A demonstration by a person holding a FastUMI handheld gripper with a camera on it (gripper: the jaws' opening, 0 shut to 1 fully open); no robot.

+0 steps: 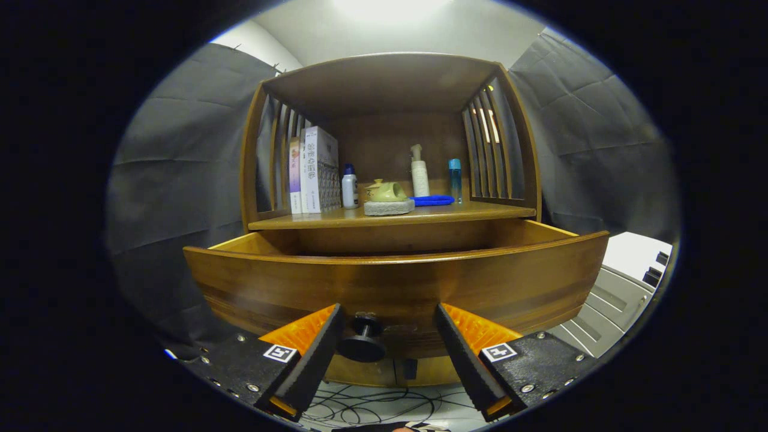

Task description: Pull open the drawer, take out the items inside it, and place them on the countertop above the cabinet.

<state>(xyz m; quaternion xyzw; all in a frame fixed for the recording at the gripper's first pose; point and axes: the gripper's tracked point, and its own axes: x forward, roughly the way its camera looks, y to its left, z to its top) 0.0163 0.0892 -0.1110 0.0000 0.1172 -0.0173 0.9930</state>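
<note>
Wood cabinet (384,90), brown, with slatted sides and a drawer (396,282) pulled out toward the camera; drawer interior is hidden behind its tall front panel, so contents cannot be told. Dark round knob (362,342) sits on the drawer front, low and centre, lying between the fingers but nearer the left one. Gripper (389,345) fingers are spread wide, one on each side of the knob, neither pressing on it; small gap visible on both sides. Each finger carries a square black-and-white marker tag. Counter (480,211) above the drawer holds, from left: upright books (312,171) with spine writing too small to read, a white bottle with blue cap (350,186), a green teapot-like piece (386,191) resting on a grey block (389,207), a blue flat object (433,200) just beside the block, a white pump bottle (419,172) behind it, and a slim blue-capped bottle (455,179) near the right slats. No brand legible. Cables (372,408) lie on the floor below the cabinet. Grey-white unit (618,288) stands right of the drawer.
</note>
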